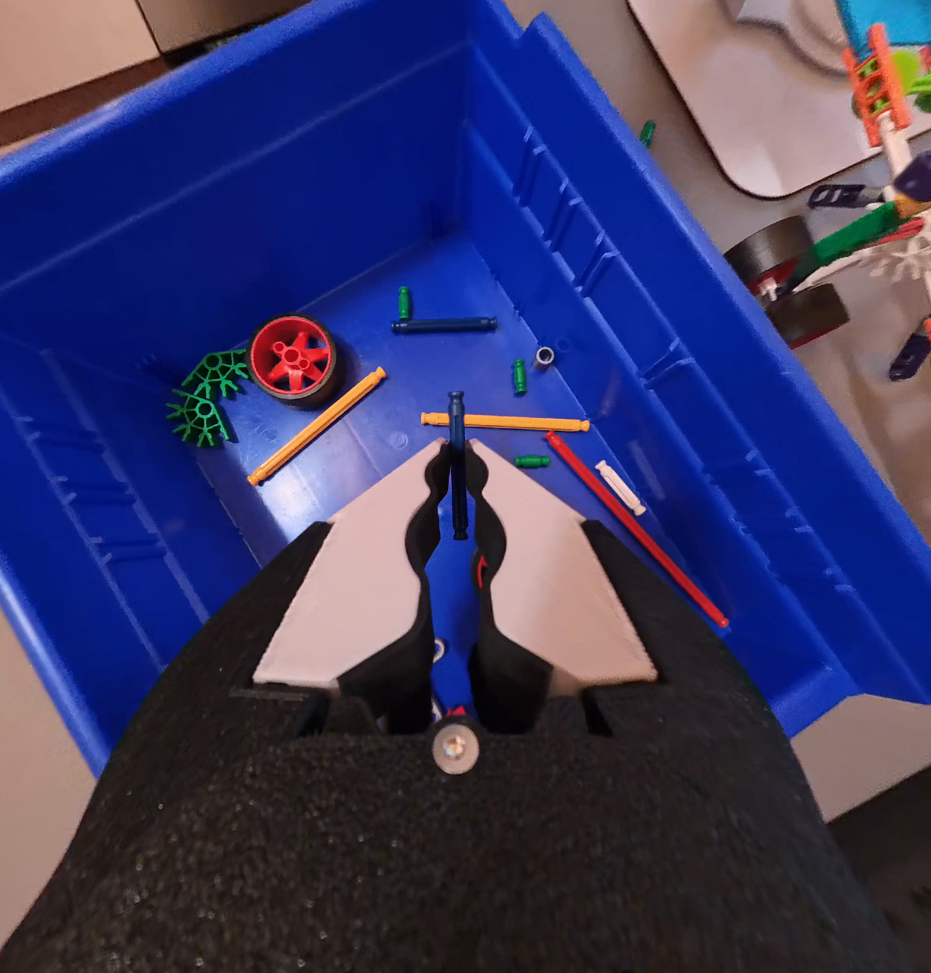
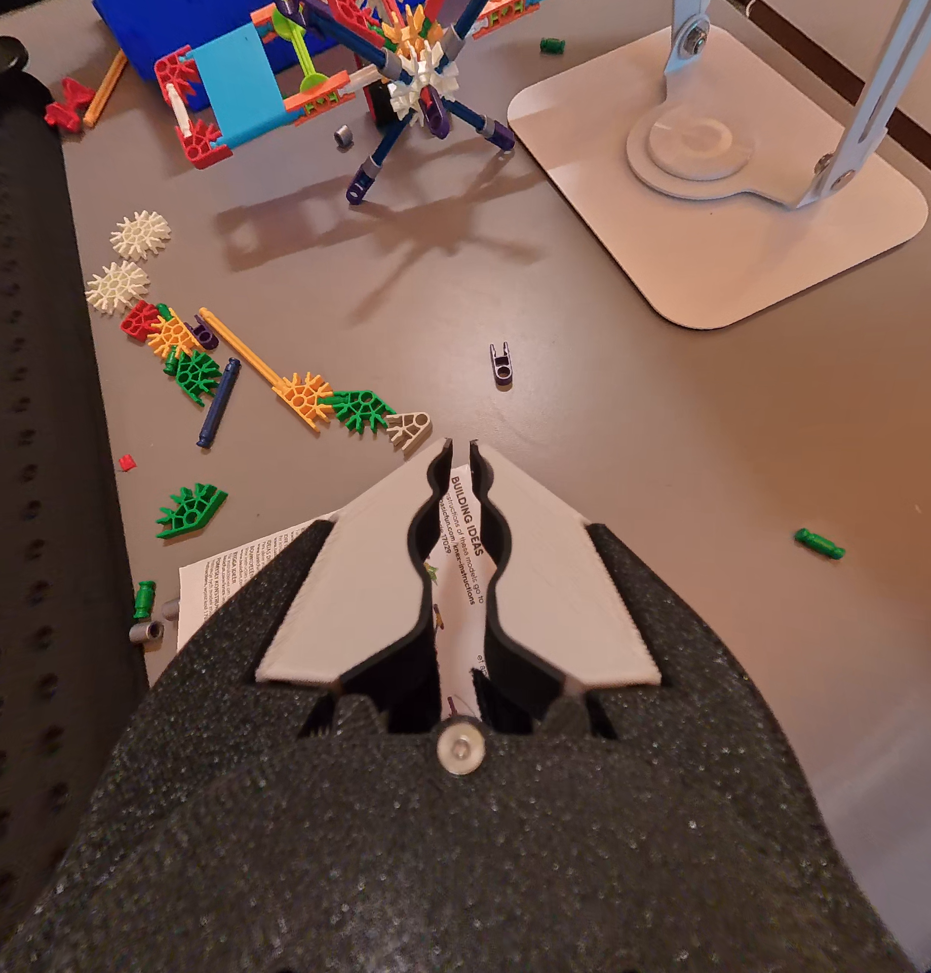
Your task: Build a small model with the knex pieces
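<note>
The left gripper is closed on a dark blue rod, which stands along the line of the fingers with its tip poking out toward 12 o'clock, held above the floor of a blue bin. From 9 o'clock across to 3 o'clock, the bin floor carries green fan connectors, a red wheel, a slanted orange rod, a second blue rod at 12 o'clock, a level orange rod just past the held tip, and a long red rod with a short white rod beside it. The held rod looks light, stiff and slick plastic; the pinch sits near its middle, so it could pivot if knocked. Its lower end hangs free between the fingers.

The right gripper hangs over the counter, its fingers almost together with only a slit between the tips and nothing in them. A printed leaflet lies under it, mostly covered. At 9 o'clock lie white snowflake connectors and a chain of mixed connectors; at 12 o'clock a small grey clip; at 1 o'clock a pale stand base.

The built model at 12 o'clock is cut off by the frame, and the dark perforated thing along the left edge I cannot identify.
</note>
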The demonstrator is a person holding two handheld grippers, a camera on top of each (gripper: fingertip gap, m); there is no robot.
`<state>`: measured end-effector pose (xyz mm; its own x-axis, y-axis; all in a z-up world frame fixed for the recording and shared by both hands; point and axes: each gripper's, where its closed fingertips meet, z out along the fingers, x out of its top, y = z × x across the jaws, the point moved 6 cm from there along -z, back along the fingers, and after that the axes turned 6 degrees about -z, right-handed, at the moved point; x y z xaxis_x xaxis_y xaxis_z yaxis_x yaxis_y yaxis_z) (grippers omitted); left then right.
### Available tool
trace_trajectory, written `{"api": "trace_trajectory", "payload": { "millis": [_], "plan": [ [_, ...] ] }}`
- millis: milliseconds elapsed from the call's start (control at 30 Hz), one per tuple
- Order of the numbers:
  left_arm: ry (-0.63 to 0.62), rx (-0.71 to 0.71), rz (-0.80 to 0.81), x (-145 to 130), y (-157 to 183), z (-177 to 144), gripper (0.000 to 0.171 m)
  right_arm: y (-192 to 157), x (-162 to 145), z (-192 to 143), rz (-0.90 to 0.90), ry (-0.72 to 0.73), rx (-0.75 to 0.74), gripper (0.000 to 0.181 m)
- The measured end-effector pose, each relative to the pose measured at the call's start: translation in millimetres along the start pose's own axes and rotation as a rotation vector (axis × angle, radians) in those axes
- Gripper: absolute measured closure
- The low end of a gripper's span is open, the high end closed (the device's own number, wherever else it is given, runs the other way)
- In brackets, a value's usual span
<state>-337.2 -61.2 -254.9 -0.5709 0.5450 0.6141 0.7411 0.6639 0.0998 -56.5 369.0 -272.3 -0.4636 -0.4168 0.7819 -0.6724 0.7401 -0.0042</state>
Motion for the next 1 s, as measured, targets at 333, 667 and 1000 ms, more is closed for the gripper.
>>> {"api": "trace_trajectory", "payload": {
  "millis": [333,667,1000],
  "plan": [
    [0.168,-0.118,0.176,32.9,82.9,-67.9,0.168,6.7,0.4,-8.1,0.011,0.022,-0.034,0.175],
    [0.094,-0.437,0.608,40.4,307.2,-25.9,0.167,15.3,2.5,-22.0,0.018,0.075,-0.089,0.175],
    [-0.157,-0.562,0.675,-7.2,391.9,84.4,0.167,17.0,-2.0,-27.1,0.021,0.076,-0.087,0.175]
  ]
}}
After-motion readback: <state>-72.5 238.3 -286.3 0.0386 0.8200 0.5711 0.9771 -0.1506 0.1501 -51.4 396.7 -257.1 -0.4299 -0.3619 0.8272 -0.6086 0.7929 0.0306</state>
